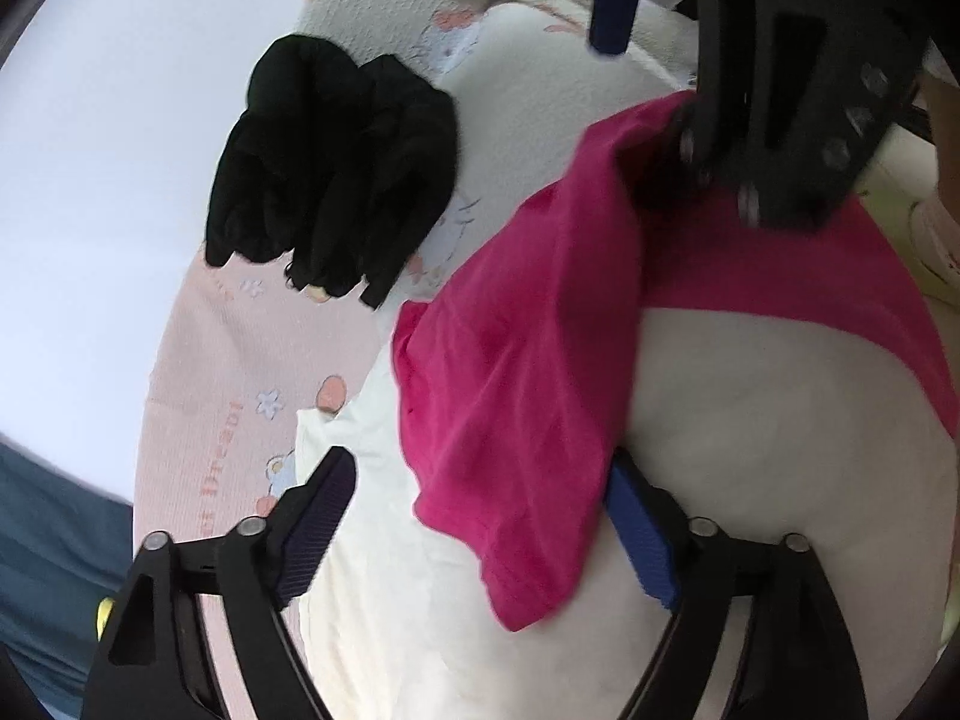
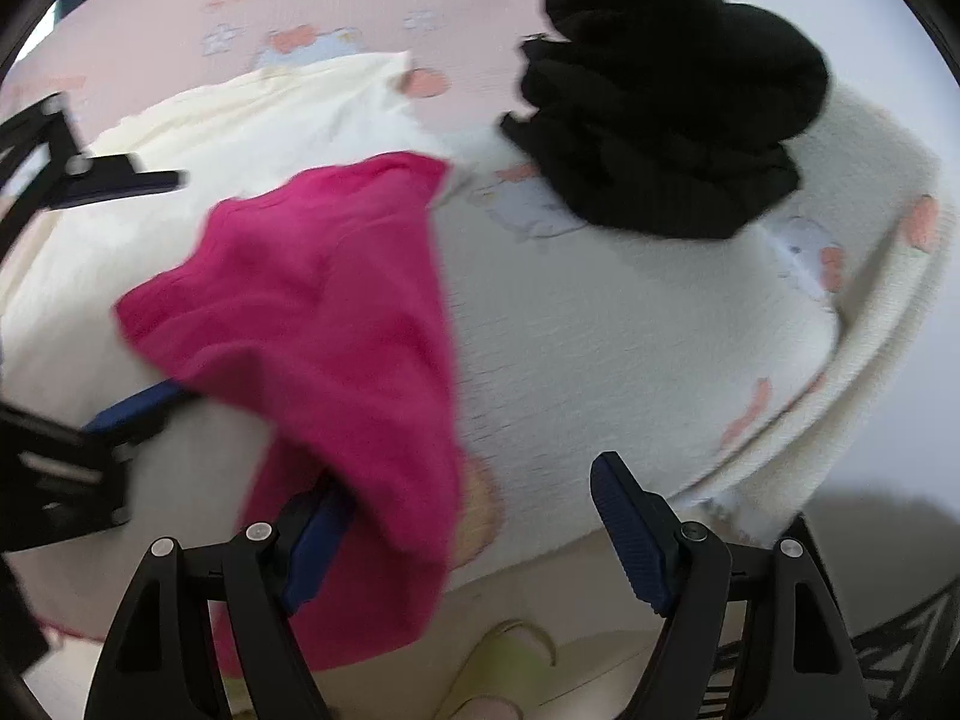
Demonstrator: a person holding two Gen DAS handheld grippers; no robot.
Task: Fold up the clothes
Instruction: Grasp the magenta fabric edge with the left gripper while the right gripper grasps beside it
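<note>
A magenta garment (image 1: 522, 372) lies rumpled on a pile of cream and pink printed clothes (image 1: 528, 138). My left gripper (image 1: 480, 516) is open, its fingers spread wide, with the magenta cloth draped over the right finger (image 1: 642, 534). In the right wrist view the magenta garment (image 2: 324, 324) hangs over the left finger (image 2: 312, 546) of my right gripper (image 2: 474, 534), which is also open. The right gripper (image 1: 660, 60) shows at the top right of the left wrist view, touching the garment's far edge. The left gripper (image 2: 144, 294) shows at the left edge of the right wrist view.
A crumpled black garment (image 1: 336, 174) lies on the cream printed cloth beyond the magenta one, also in the right wrist view (image 2: 660, 96). A pink printed cloth (image 1: 228, 396) lies at the left. A white table surface (image 1: 108, 150) extends beyond. Blue fabric (image 1: 48, 540) is at the lower left.
</note>
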